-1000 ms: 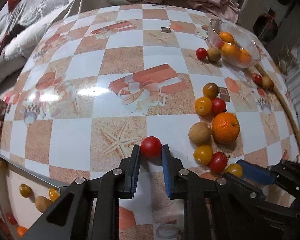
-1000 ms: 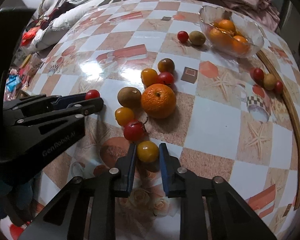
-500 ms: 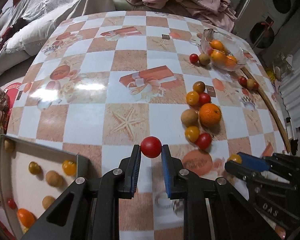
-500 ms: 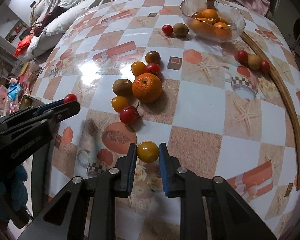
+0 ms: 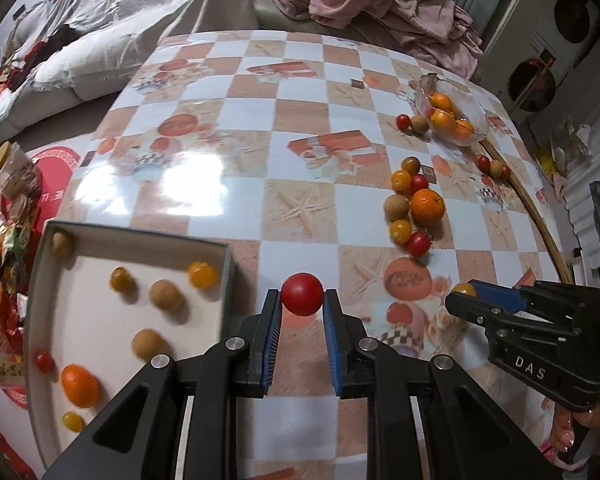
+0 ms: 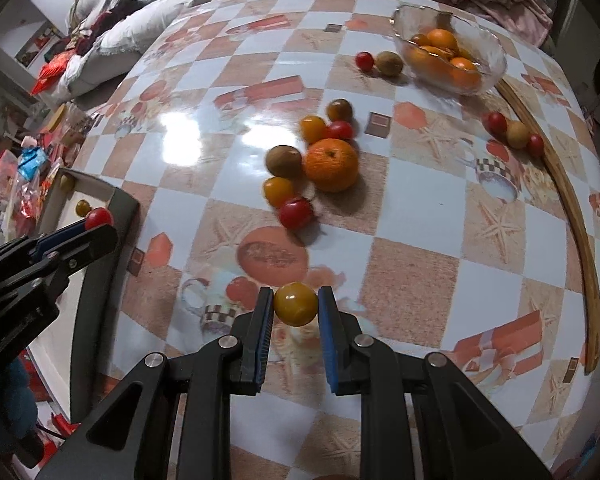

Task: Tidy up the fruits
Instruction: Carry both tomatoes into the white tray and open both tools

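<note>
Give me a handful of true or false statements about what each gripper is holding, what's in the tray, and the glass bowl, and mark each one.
1. The left gripper is shut on a red tomato. True.
2. The right gripper is open, with nothing in it. False: it is shut on a yellow tomato.
3. The tray already has several fruits in it. True.
4. The glass bowl holds only red tomatoes. False: it holds orange fruits.
5. The large orange sits inside the tray. False: it lies on the table in a cluster of small fruits.
</note>
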